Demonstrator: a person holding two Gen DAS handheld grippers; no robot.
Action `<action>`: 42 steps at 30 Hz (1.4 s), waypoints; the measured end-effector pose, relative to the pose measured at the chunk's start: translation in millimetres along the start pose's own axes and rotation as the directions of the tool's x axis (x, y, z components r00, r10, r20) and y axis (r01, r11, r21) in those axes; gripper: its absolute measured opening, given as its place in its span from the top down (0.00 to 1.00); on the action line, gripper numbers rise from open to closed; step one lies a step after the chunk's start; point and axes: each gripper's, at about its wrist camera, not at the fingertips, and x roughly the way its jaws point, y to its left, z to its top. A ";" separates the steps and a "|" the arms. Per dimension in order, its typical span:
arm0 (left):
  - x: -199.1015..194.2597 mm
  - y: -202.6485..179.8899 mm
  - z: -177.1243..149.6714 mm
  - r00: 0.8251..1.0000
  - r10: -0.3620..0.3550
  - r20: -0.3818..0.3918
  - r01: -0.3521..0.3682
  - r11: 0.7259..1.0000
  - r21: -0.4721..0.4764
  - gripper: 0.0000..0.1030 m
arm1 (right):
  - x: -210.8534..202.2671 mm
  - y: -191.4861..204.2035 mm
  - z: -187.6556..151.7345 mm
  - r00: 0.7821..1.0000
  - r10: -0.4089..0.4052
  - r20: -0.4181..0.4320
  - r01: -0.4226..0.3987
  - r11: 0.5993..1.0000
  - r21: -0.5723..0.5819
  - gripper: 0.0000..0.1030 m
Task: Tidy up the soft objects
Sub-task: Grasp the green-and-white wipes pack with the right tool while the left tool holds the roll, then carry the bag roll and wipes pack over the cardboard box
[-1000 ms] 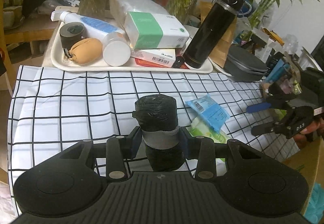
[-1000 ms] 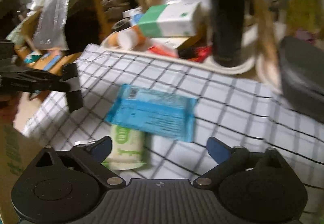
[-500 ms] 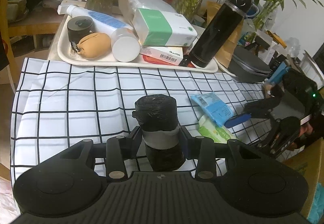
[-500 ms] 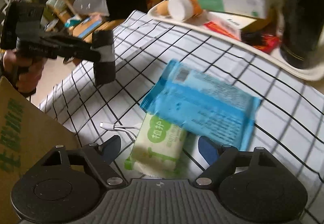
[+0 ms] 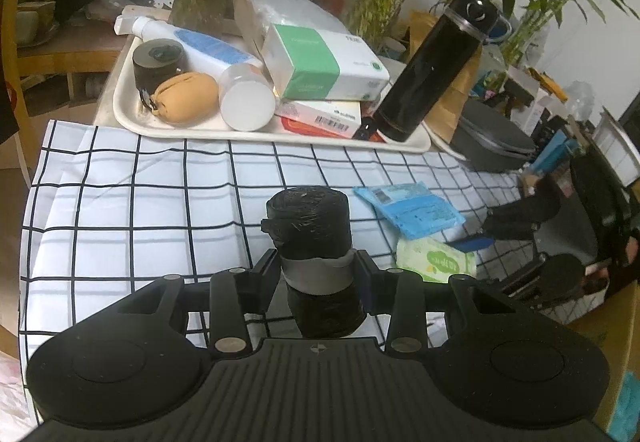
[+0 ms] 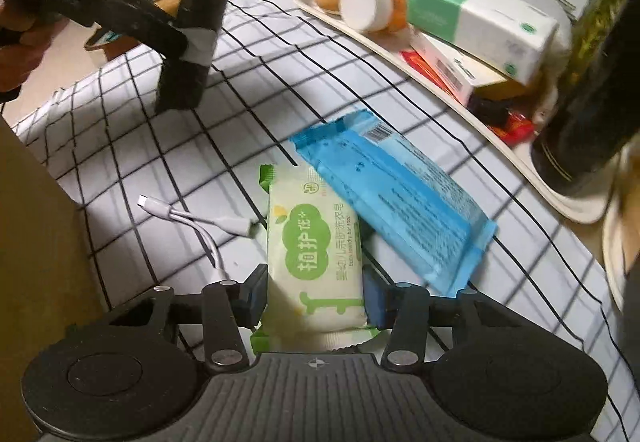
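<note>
left gripper point(image 5: 316, 266) clamps a black bag roll point(image 5: 312, 238) above the checked cloth point(image 5: 140, 210). right gripper point(image 6: 316, 296) jaws have just been closing and now press the green soap pack point(image 6: 316, 254) (lying on the cloth, partly under a blue packet point(image 6: 396, 194)).

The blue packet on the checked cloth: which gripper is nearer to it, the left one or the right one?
Right. The right gripper is closed around the green and white packet, which touches the blue packet. The left gripper holds a black roll farther away, across the cloth.
</note>
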 end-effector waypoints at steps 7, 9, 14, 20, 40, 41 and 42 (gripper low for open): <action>-2.8 -3.2 1.9 1.000 -0.013 0.022 0.013 1.000 -0.001 0.62 | -19.3 -2.0 -5.8 0.999 0.018 0.031 -0.019 0.999 0.028 0.51; -4.7 -3.0 1.8 0.999 -0.009 0.033 0.010 1.000 -0.010 0.62 | -29.1 -1.4 -7.3 0.998 0.034 0.052 -0.036 0.999 0.036 0.51; -14.6 -3.8 3.5 0.998 0.001 0.065 0.002 0.999 -0.040 0.62 | -49.6 5.2 -6.9 0.996 0.006 0.089 -0.011 0.999 0.046 0.51; -31.6 -15.3 -4.4 0.994 0.044 0.097 -0.042 0.999 -0.019 0.62 | -85.1 14.1 -15.8 0.989 -0.063 0.136 0.055 0.996 0.064 0.51; -135.8 -94.5 -4.3 0.974 0.018 0.228 -0.042 0.994 0.099 0.62 | -196.5 65.3 -40.6 0.914 -0.183 0.362 0.141 0.980 0.139 0.51; -140.9 -98.7 -6.7 0.973 0.018 0.230 -0.043 0.993 0.108 0.62 | -198.4 70.1 -41.2 0.911 -0.182 0.369 0.140 0.981 0.138 0.51; -146.0 -103.8 -9.2 0.973 0.017 0.232 -0.047 0.991 0.122 0.62 | -200.1 74.5 -42.3 0.909 -0.179 0.376 0.136 0.981 0.138 0.51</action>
